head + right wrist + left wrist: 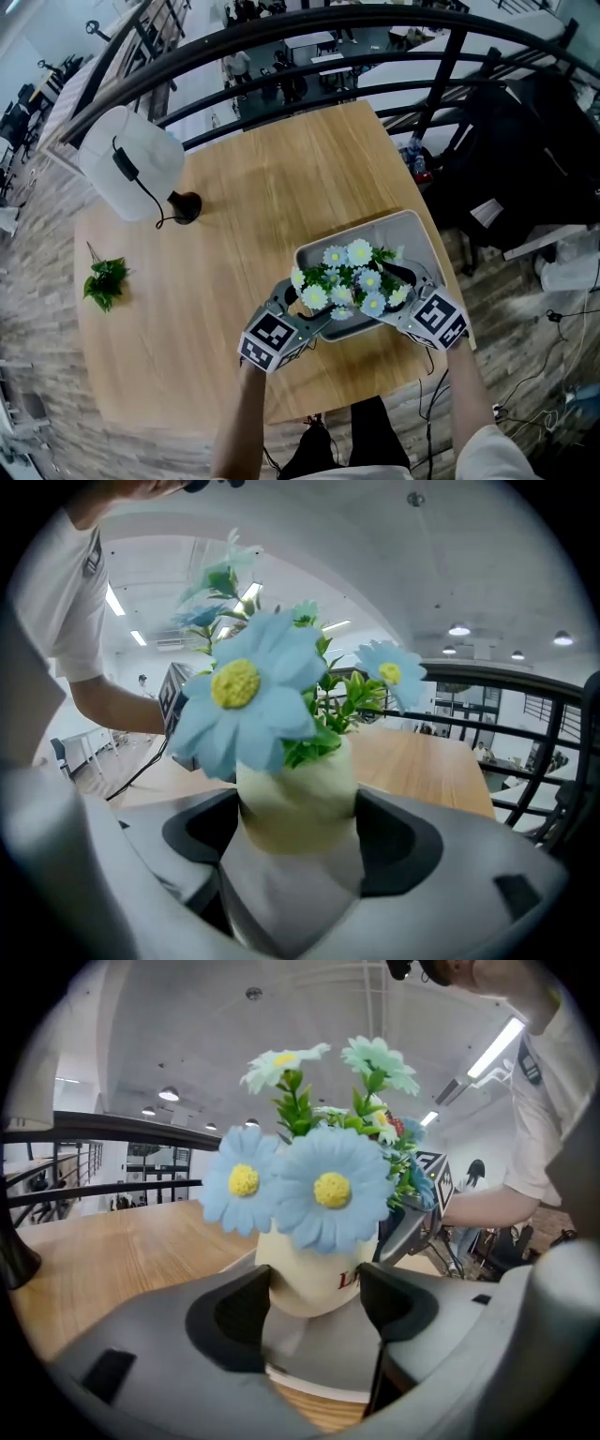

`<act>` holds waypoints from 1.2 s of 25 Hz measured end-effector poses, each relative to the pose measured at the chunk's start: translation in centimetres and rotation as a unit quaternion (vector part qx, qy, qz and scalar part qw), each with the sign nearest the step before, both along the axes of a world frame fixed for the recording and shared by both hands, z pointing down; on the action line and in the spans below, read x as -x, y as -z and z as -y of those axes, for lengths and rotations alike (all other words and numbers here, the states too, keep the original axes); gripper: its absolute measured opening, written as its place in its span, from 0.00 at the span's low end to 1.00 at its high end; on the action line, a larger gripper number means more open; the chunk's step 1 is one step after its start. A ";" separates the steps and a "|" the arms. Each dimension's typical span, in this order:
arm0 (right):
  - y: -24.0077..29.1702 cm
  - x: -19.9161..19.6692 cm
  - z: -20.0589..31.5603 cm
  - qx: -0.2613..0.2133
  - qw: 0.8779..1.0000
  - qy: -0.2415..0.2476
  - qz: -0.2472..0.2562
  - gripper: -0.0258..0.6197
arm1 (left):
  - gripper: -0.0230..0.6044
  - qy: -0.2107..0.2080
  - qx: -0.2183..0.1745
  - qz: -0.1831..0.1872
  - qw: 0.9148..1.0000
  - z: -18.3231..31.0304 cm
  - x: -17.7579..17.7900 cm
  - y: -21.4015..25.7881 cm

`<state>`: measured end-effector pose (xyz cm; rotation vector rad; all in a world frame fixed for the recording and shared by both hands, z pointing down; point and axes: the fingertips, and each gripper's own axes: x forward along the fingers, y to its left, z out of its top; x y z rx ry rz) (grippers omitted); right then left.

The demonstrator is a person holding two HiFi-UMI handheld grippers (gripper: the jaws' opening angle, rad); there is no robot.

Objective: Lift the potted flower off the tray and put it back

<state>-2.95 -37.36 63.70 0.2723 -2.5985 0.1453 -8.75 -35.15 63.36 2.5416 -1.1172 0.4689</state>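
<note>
Lying sprig of green leaves (106, 281): left edge of the frame, flat on the wooden table (281, 178), well apart from everything else.
White lamp (128, 161): upper left, near the table's far corner; a black cord runs down to a small black base just beside it.
Left gripper (309, 314): lower centre, at the near left corner of the grey tray (398, 234); jaws narrowed onto the cream pot (309, 1283), one pad against each side.
Potted flower (349, 278): right of centre, over the near half of the tray, upright, clamped by both grippers; blue and white daisies spread above the jaws. Whether its base touches the tray floor cannot be told.
Tray: close to the table's right edge; far half bare.
Right gripper (392, 295): lower right; jaws likewise pressed against the pot's two flanks.
</note>
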 end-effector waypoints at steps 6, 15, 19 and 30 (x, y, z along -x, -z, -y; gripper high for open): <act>3.9 0.0 -1.4 -0.012 1.000 -0.015 0.016 0.68 | 0.56 -0.005 -0.022 -0.001 1.000 -1.3 0.1 3.9; 10.4 -0.4 -5.2 -0.039 0.998 -0.047 0.034 0.69 | 0.56 -0.014 -0.057 -0.003 0.998 -4.9 -0.4 10.5; 13.2 -0.6 -7.7 -0.049 0.996 -0.063 0.045 0.69 | 0.56 -0.022 -0.079 -0.005 0.997 -7.2 -0.6 13.5; 19.0 -1.5 -15.1 -0.085 0.991 -0.087 0.057 0.69 | 0.56 -0.041 -0.115 -0.001 0.993 -14.4 -1.4 19.2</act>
